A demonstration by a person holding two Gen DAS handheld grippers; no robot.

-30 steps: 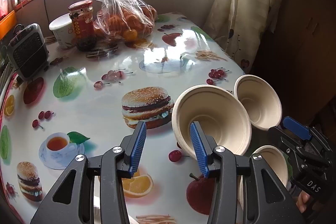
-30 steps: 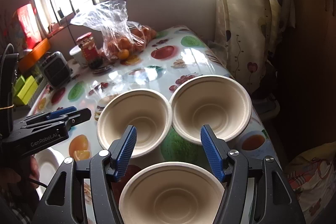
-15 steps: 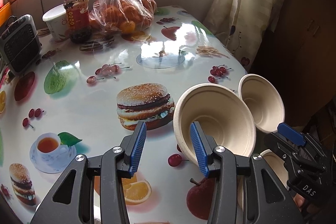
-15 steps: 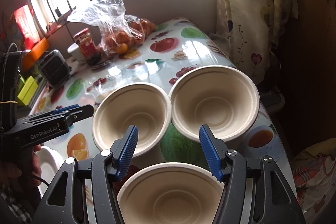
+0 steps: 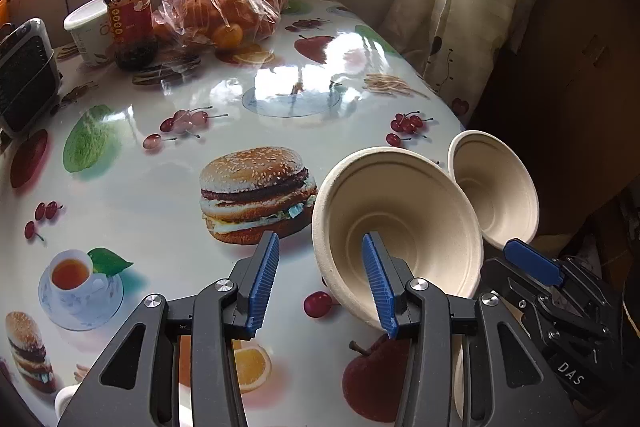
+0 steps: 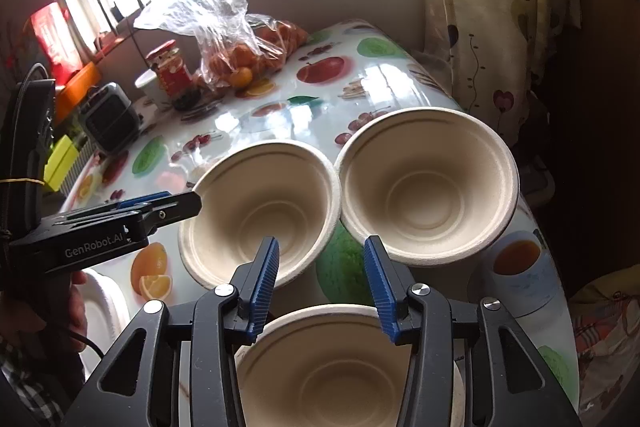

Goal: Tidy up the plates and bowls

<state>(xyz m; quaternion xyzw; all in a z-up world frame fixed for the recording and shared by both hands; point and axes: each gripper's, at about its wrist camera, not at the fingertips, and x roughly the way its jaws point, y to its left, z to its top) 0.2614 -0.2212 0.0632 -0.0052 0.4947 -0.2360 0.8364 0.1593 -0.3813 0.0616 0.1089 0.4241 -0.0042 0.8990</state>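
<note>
A: Table (image 5: 132, 203) first: rounded edge, glossy cloth printed with burgers, fruit and teacups, window glare on it.

B: At the far end, a crinkled clear plastic bag of oranges (image 5: 224, 7); beside it a red-lidded glass jar (image 5: 128, 15) and a white tub (image 5: 86, 27).

A: Three beige bowls, matte moulded pulp with ringed bases. The left bowl (image 6: 260, 219) and right bowl (image 6: 428, 187) sit rim to rim at the near right edge of the table.

B: The near bowl (image 6: 332, 363) lies under the right gripper (image 6: 322, 277). Its ridged blue pads have just been closing; they stand apart above the far rim, pressing on nothing.

A: Left gripper (image 5: 322, 283): pads apart, one inside the left bowl's mouth, one outside its wall. Whether either touches the rim, I cannot tell.
</note>
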